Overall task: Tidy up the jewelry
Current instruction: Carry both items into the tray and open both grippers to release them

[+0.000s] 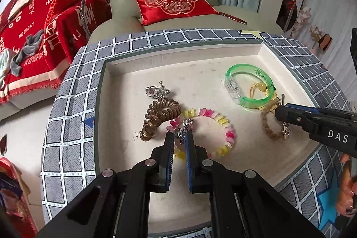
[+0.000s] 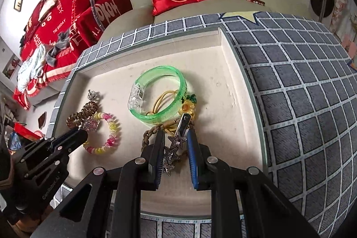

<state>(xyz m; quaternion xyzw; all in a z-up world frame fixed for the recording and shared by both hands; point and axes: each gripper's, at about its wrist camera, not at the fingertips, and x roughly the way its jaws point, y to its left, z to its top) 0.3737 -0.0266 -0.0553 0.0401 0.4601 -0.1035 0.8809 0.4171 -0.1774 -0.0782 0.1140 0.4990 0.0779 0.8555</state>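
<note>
Two grippers pick at jewelry in a cream tray on the bench.

The left gripper (image 1: 179, 137) pinches a small silver charm (image 1: 184, 129) over the pink and yellow bead bracelet (image 1: 214, 133), near the brown coil hair tie (image 1: 159, 117). The right gripper (image 2: 174, 137) is closed around a sparkly star hair clip (image 2: 173, 148) at the near side of the tray (image 2: 234, 90). The green bangle (image 2: 160, 97) lies just beyond it, on a yellow cord with a sunflower (image 2: 187, 106).

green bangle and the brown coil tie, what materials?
Green bangle: looks like translucent glossy plastic, light passes through, with a clear clasp section. Brown coil tie: probably shiny plastic spiral cord, with highlights on each loop; it could be resin.
</note>
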